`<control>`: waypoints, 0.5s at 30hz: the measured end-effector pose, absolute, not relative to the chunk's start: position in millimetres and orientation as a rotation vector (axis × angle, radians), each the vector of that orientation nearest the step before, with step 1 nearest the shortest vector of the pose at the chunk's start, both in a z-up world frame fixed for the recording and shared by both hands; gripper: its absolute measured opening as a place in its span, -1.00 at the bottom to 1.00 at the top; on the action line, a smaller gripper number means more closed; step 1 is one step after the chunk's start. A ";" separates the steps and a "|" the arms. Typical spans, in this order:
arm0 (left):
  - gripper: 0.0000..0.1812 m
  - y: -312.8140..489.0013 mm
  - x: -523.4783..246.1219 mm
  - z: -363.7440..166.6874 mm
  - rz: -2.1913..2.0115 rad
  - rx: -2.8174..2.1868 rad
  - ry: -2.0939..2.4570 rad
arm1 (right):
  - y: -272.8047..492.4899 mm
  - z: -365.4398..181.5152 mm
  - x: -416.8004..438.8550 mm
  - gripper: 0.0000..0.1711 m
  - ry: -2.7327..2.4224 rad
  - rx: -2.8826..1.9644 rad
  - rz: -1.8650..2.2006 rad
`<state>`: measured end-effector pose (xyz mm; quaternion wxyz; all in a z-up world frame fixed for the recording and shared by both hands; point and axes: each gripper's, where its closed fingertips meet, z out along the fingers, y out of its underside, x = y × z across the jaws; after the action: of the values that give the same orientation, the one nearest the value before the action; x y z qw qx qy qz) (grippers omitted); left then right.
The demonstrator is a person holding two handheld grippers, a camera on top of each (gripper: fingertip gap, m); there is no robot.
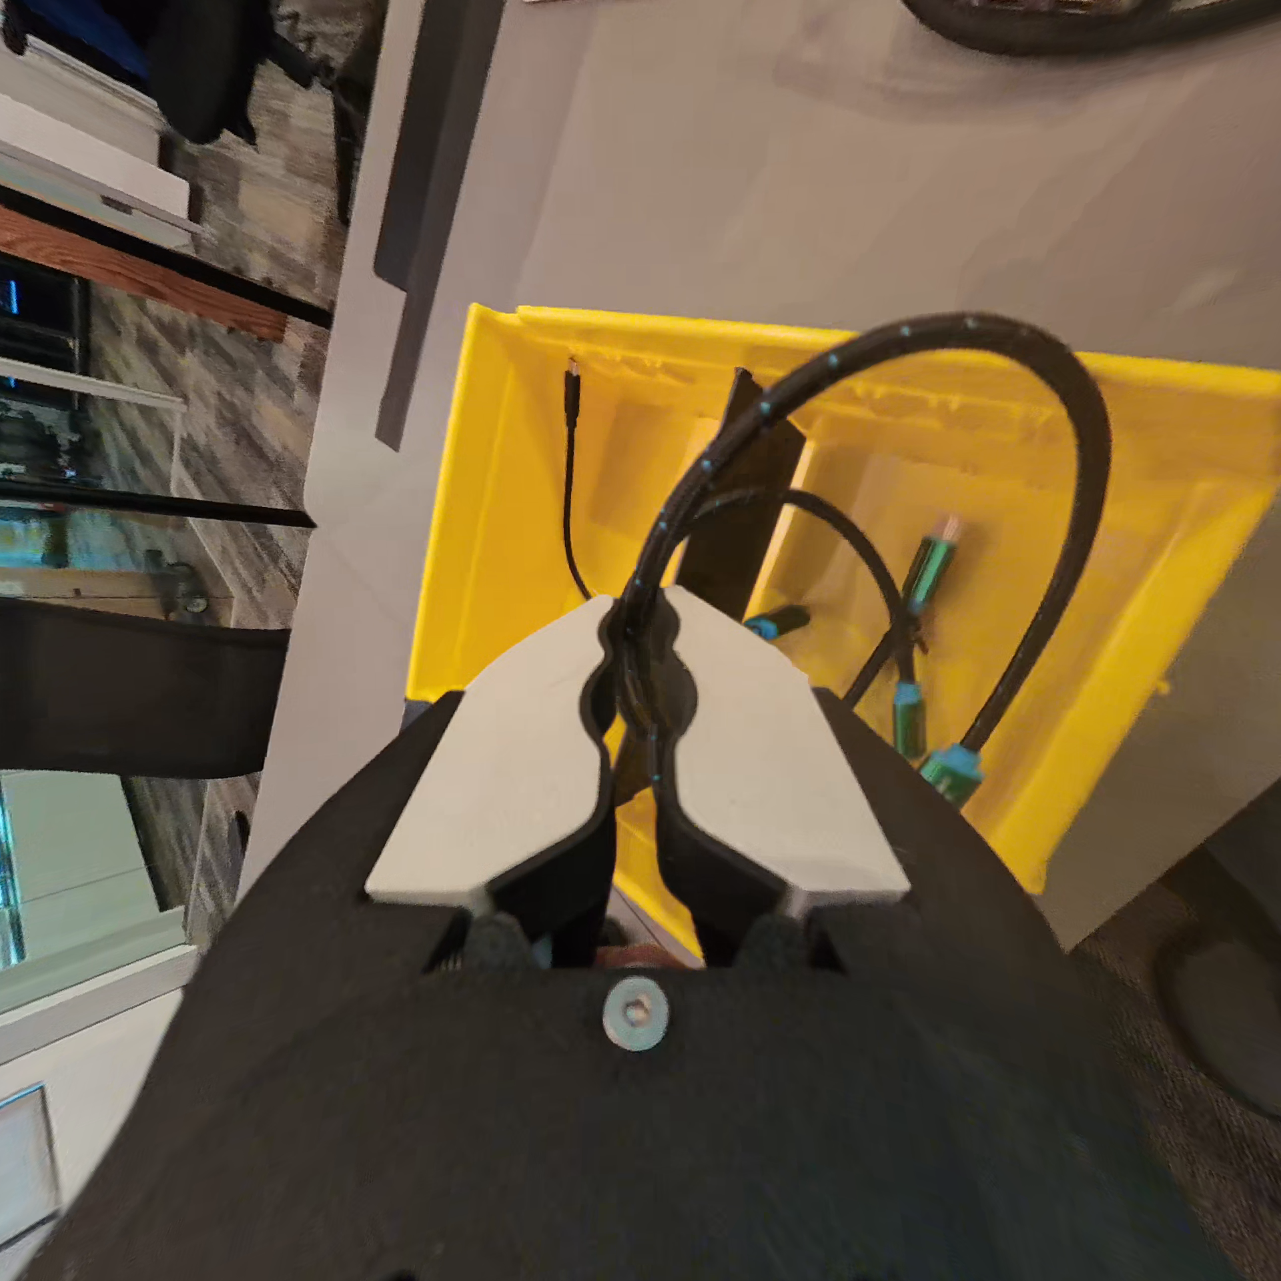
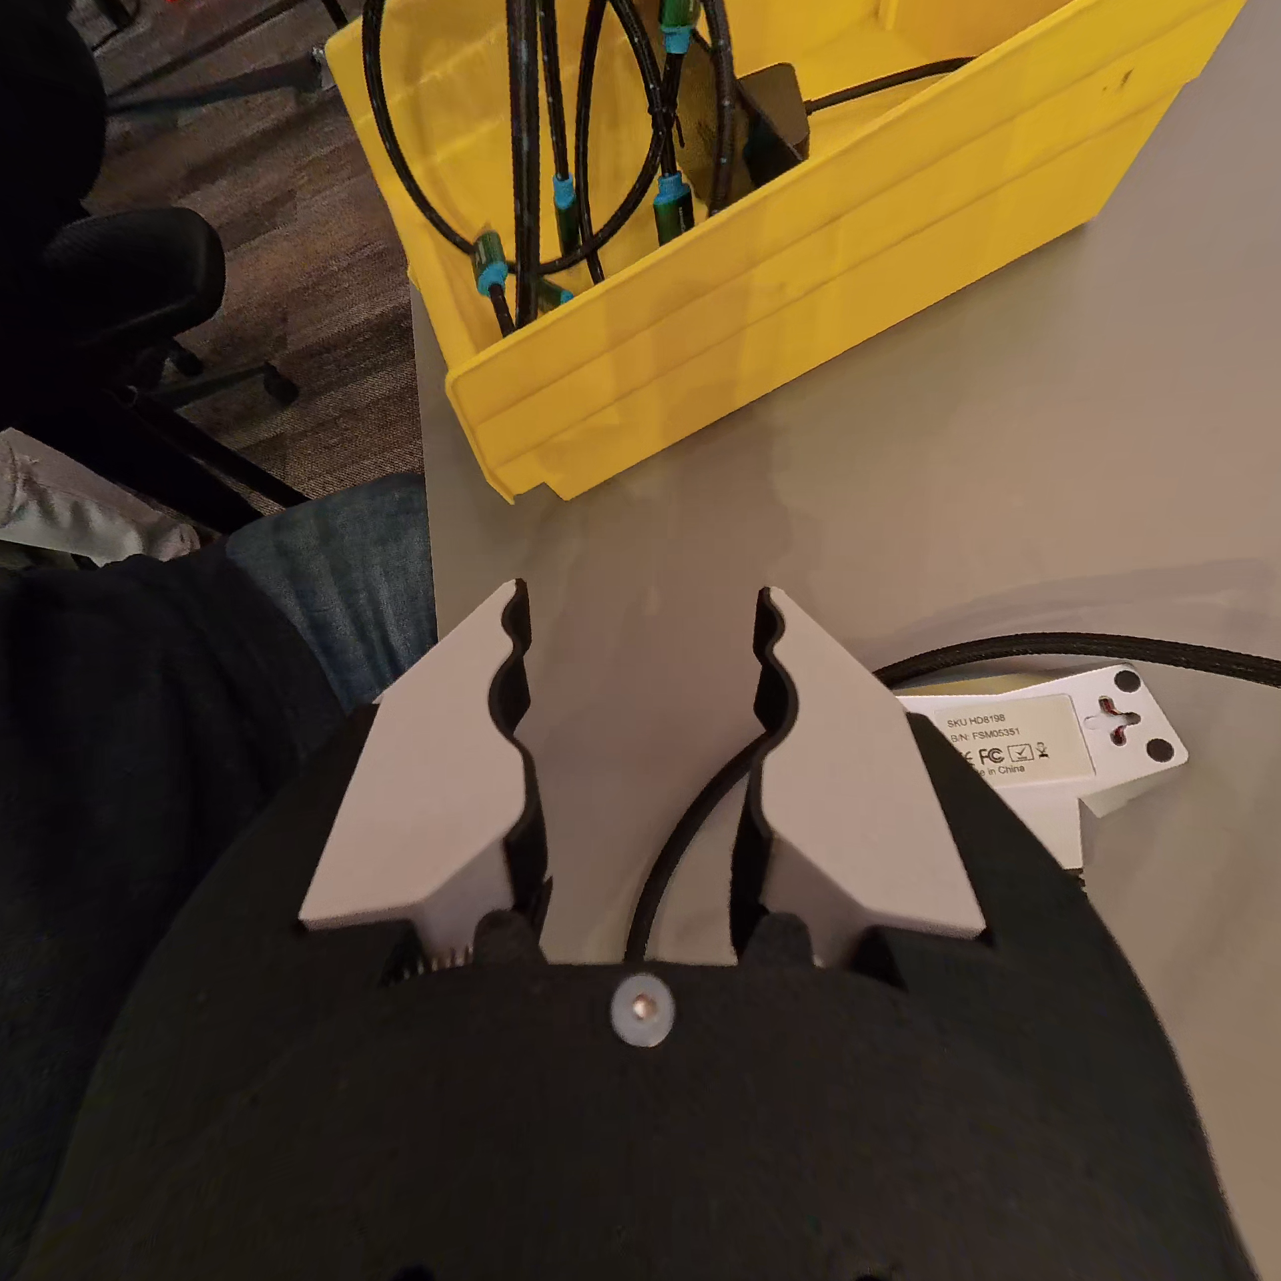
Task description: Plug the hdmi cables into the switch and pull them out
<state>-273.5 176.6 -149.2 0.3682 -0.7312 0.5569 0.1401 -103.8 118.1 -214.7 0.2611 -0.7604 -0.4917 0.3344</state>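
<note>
Braided cable (image 1: 700,478) is slipping risk: our left gripper (image 1: 638,624) is clamping it mid-loop, plug (image 1: 951,771) dangling in the bin (image 1: 485,485); right gripper (image 2: 641,603) is waiting, jaws apart.

Grey tabletop (image 2: 901,485), mottled grey-brown carpet floor (image 2: 333,277) to its left, black office chair on castors (image 2: 132,277) near left, wood-edged shelving (image 1: 138,270) far left, warm indoor light

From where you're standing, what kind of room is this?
Probably an office or lab: a grey table, a rolling office chair on carpet, and a yellow bin of HDMI cables.
</note>
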 end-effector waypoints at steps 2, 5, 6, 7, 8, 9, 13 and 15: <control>-0.93 176.2 -278.8 -136.4 0.334 -1.867 1.375 | 118.7 -214.3 -103.2 -0.26 -1.327 -2.058 0.907; -0.93 178.9 -291.8 -118.7 0.329 -1.868 1.284 | 118.9 -215.1 -103.6 -0.26 -1.326 -2.061 0.914; -0.93 181.4 -297.5 -113.9 0.336 -1.870 1.251 | 118.5 -215.8 -104.0 -0.25 -1.329 -2.062 0.916; -0.93 181.4 -298.3 -108.5 0.293 -1.870 1.223 | 118.2 -216.6 -104.4 -0.26 -1.332 -2.062 0.915; -0.93 182.2 -299.9 -100.9 0.281 -1.853 1.197 | 117.7 -217.4 -104.8 -0.25 -1.336 -2.063 0.914; -0.93 183.0 -303.0 -94.0 0.283 -1.846 1.177 | 117.2 -218.0 -104.8 -0.25 -1.339 -2.065 0.913; -0.93 188.2 -312.8 -65.3 0.364 -1.804 1.101 | 118.7 -217.6 -103.5 -0.25 -1.331 -2.066 0.912; -0.93 185.5 -296.9 -43.9 0.393 -1.737 1.101 | 120.3 -217.5 -102.6 -0.25 -1.322 -2.068 0.915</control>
<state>-296.9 185.5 -43.9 0.5002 -0.7184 0.4553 0.1626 -102.6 120.3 -217.5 0.2579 -0.7628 -0.4877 0.3373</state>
